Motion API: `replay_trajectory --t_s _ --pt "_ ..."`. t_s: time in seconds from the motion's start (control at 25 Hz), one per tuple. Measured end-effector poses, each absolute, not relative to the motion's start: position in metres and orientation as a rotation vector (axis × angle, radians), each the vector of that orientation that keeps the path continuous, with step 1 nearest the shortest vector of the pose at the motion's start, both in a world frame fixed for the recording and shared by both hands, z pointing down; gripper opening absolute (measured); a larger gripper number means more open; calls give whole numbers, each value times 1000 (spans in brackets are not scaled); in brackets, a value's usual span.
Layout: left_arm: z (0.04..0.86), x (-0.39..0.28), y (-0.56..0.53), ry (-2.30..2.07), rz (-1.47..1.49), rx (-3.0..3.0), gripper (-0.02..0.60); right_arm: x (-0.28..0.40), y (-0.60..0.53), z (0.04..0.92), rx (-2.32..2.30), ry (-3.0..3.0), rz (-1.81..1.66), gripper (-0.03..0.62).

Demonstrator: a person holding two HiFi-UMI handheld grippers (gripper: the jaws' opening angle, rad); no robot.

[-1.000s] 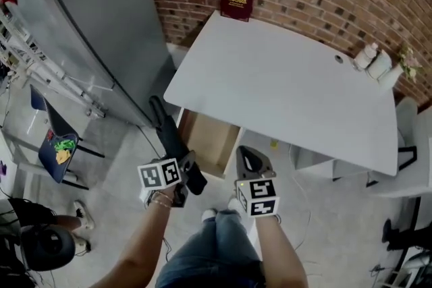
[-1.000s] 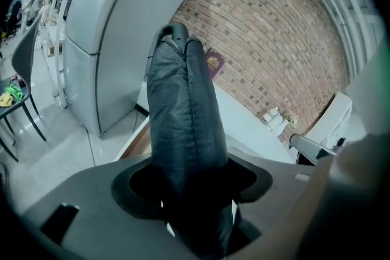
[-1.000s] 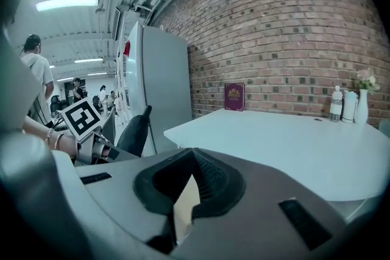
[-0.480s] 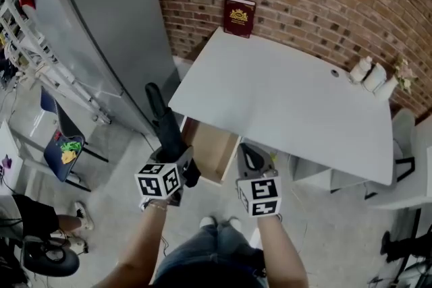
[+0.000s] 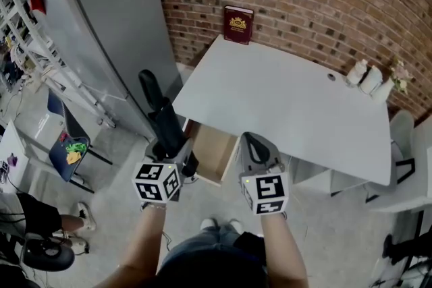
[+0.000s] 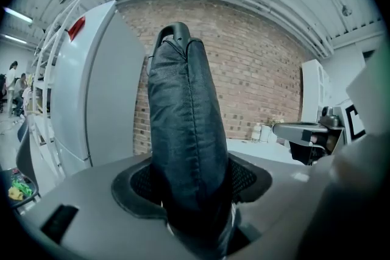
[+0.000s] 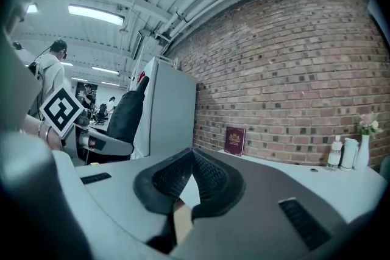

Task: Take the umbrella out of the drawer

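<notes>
Umbrella (image 5: 162, 119) out of drawer (image 5: 210, 155)
My left gripper (image 5: 174, 153) clamps it, right gripper (image 5: 251, 142) pinched empty; swinging risks clipping the cabinet (image 5: 115, 30) at 10 o'clock.

Black folded umbrella (image 5: 162, 119) (image 6: 186, 131) in fabric sleeve, looped end uppermost. Clamped near its lower end in left claw (image 6: 194, 186), tilted up and away, clear of drawer (image 5: 212, 152). Drawer stands open below worktop's (image 5: 283, 98) near-left corner, pale wood interior.

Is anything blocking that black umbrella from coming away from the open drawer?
Nothing visible does. The left gripper is shut on the umbrella, which points up in open air, already outside the drawer under the white table. The grey cabinet stands off to its left.
</notes>
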State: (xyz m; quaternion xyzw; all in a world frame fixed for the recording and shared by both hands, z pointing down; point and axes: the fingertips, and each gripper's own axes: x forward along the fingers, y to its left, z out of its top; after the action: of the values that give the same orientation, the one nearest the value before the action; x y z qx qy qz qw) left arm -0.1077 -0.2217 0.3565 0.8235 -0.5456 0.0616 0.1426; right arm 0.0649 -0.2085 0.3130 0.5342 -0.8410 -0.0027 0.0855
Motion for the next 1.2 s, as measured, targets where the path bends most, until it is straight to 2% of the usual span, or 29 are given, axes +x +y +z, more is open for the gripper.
replay_trajectory --t_s 0.52,1.2 --pt "276 -98 -210 -1700 98 2536 268 79 -194 251 1685 -2561 -152 -7" --pt "228 -101 -203 -1794 81 2611 268 81 -189 192 1695 -2559 -300 -7"
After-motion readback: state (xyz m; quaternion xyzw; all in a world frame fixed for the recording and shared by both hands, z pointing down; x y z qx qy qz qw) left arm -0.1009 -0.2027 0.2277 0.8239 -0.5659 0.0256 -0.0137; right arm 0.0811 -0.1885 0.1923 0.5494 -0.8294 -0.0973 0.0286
